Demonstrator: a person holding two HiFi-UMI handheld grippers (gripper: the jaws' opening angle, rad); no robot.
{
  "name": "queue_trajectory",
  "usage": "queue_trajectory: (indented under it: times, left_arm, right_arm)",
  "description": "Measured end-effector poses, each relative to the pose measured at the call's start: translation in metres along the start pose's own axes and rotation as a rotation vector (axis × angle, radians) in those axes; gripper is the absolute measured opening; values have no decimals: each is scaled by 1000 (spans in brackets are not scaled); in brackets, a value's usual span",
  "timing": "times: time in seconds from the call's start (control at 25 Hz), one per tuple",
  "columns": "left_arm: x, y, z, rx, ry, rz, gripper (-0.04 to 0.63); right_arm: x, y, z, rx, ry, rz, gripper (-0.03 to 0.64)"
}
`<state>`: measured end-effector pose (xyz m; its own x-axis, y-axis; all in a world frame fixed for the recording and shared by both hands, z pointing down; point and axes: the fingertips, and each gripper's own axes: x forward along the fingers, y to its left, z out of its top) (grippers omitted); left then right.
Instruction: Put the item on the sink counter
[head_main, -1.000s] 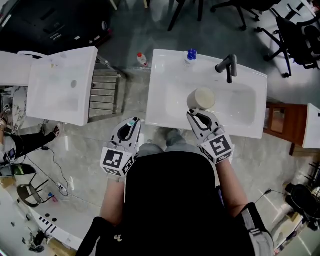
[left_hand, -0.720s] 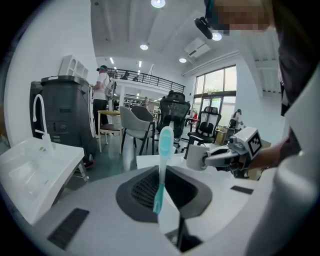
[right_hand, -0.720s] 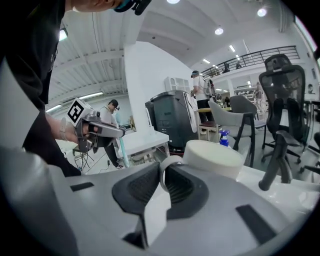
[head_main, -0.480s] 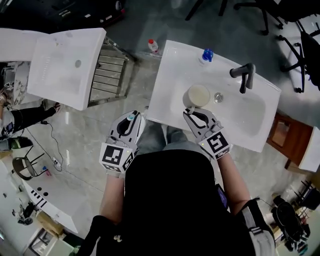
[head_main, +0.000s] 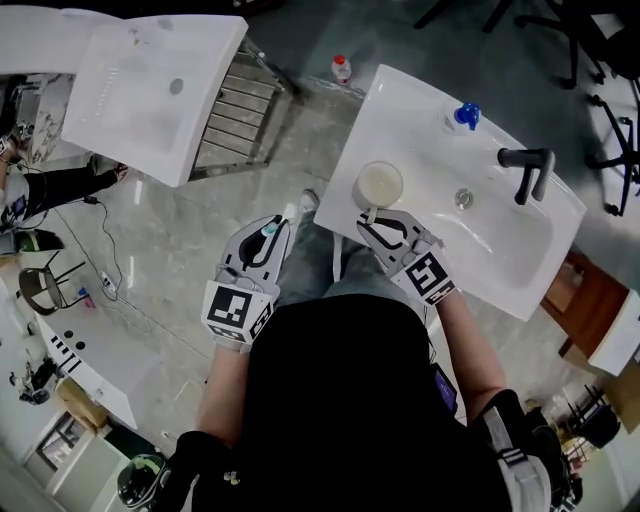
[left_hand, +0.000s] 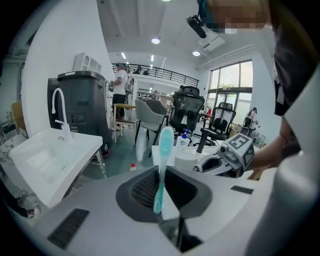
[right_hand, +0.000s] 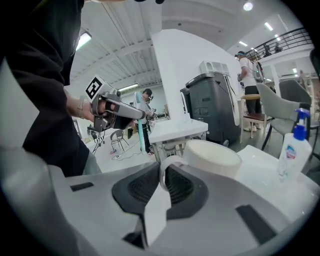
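A cream mug (head_main: 380, 184) is at the near left corner of the white sink counter (head_main: 420, 125), left of the basin. My right gripper (head_main: 370, 215) is shut on the mug's handle (right_hand: 167, 170); the mug's body (right_hand: 212, 157) shows just beyond the jaws. Whether the mug rests on the counter I cannot tell. My left gripper (head_main: 275, 228) hangs over the floor left of the sink, shut on a teal toothbrush (left_hand: 162, 165) that stands upright between its jaws.
On the sink are a dark faucet (head_main: 525, 165) and a blue-capped soap bottle (head_main: 460, 117), the latter also in the right gripper view (right_hand: 292, 147). A second white sink (head_main: 150, 80) and a metal rack (head_main: 225, 110) stand to the left. A red-capped bottle (head_main: 342, 68) is on the floor.
My right gripper has carried the mug from over the basin to the counter's left corner. The head view has turned. The left gripper keeps the toothbrush and stays beside the body.
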<state>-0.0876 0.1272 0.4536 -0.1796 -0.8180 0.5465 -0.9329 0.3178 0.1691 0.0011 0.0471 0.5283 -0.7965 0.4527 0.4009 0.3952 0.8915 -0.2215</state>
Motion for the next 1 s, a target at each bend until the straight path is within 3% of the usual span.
queue_trajectory:
  times: [0.44,0.68,1.0]
  left_arm:
    - [-16,13,-21,-49,12,43,46]
    - [-19,15,-24,-45,22,42,46]
    - [-17,17,-20,-26,29,38,46]
  right_arm:
    - [34,26,-32,-47,85,75,49]
    - [46,33,-42,-108,131,89,50]
    - [48,34,-56,-104,152,95,54]
